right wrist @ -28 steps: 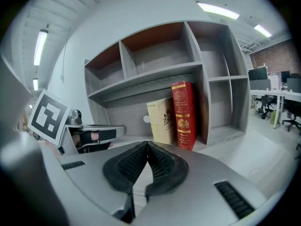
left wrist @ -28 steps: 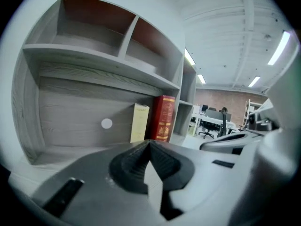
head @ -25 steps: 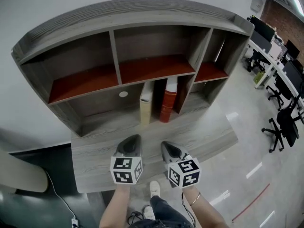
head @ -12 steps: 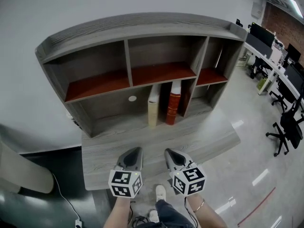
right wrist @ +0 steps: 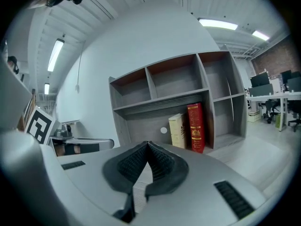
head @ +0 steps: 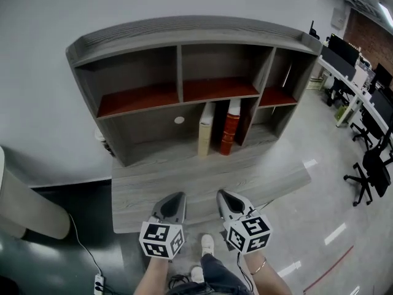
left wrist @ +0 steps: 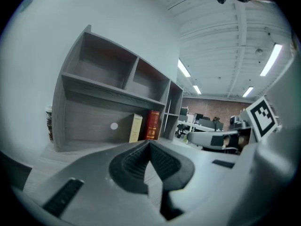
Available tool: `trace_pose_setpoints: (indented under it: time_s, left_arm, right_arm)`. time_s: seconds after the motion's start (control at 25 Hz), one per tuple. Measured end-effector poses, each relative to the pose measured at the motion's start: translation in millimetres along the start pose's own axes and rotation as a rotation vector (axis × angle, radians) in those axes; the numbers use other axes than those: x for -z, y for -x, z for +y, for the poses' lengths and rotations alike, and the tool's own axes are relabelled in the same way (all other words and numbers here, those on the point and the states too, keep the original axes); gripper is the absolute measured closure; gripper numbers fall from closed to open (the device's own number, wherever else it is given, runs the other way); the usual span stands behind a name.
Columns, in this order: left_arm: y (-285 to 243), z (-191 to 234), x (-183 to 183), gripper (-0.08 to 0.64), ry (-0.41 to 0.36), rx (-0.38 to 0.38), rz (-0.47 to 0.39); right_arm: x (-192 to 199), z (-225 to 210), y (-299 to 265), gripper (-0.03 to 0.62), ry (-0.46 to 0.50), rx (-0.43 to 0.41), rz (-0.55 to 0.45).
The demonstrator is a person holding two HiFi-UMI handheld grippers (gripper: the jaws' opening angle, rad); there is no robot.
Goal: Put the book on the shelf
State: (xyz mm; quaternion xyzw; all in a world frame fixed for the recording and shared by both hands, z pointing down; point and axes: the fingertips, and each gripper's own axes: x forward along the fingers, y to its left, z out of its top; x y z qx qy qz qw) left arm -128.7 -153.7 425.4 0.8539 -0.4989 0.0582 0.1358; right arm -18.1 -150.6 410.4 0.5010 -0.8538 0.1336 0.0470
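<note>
Two books stand upright in the lower middle compartment of the grey wooden shelf [head: 184, 32]: a cream book [head: 205, 128] and a red book [head: 230, 126] to its right. Both show in the left gripper view as the cream book [left wrist: 136, 128] and red book [left wrist: 152, 125], and in the right gripper view as the cream book [right wrist: 177, 131] and red book [right wrist: 196, 127]. My left gripper [head: 175, 200] and right gripper [head: 223, 197] hover side by side over the desk's near edge, well short of the books. Both are shut and hold nothing.
The grey desk top [head: 184, 180] runs in front of the shelf. The upper compartments have red floors [head: 141, 97] and hold nothing. Black office chairs [head: 368, 165] and desks stand at the right. A cable runs across the dark floor [head: 80, 238] at the left.
The view has shifted: the shelf and desk now sit further right and lower in the head view. Both grippers stay shut and have drawn slightly back toward the desk's near edge.
</note>
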Motion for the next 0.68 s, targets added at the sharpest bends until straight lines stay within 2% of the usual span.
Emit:
trace_pose_setpoints:
  time_s: [0.4, 0.68]
  left_arm:
    - [33.5, -1.9, -9.1, 0.548, -0.003, -0.019, -0.035]
    - [58.5, -17.2, -6.8, 0.548, -0.001, -0.041, -0.059]
  right_arm:
    - [1.5, 18.6, 22.4, 0.584, 0.005, -0.007, -0.018]
    - [10.7, 28.2, 47.1, 0.583, 0.018, -0.031, 0.013]
